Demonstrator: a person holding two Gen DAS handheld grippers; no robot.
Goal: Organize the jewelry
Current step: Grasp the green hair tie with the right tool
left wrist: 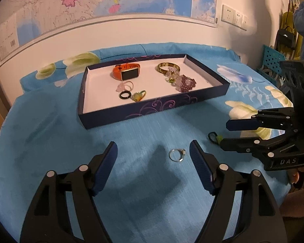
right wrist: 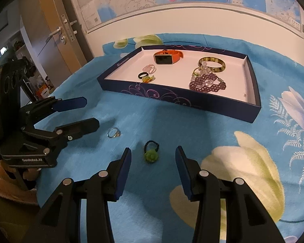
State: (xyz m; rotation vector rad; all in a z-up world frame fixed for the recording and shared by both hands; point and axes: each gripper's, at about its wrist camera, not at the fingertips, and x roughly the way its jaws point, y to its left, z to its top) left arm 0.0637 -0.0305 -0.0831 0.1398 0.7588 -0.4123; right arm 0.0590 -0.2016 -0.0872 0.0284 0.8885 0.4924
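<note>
A silver ring (left wrist: pixel 177 155) (right wrist: pixel 114 133) lies on the blue flowered cloth between the open fingers of my left gripper (left wrist: pixel 153 147) (right wrist: pixel 91 112), close to its right pad and untouched. A green pom-pom hair tie (right wrist: pixel 151 154) (left wrist: pixel 213 137) lies just ahead of my right gripper (right wrist: pixel 153 149) (left wrist: pixel 226 134), whose pads stand apart from it on either side. Behind them sits the dark blue tray (left wrist: pixel 131 113) (right wrist: pixel 162 95). It holds an orange watch (left wrist: pixel 126 71), a gold bangle (left wrist: pixel 168 67), a purple bead bracelet (left wrist: pixel 185 83) and a black ring (left wrist: pixel 125 95).
The cloth-covered table ends at a white wall with a map. A blue perforated basket (left wrist: pixel 271 58) stands off the right side; a door (right wrist: pixel 56 32) is at the left. A hand (left wrist: pixel 293 177) shows under the right gripper.
</note>
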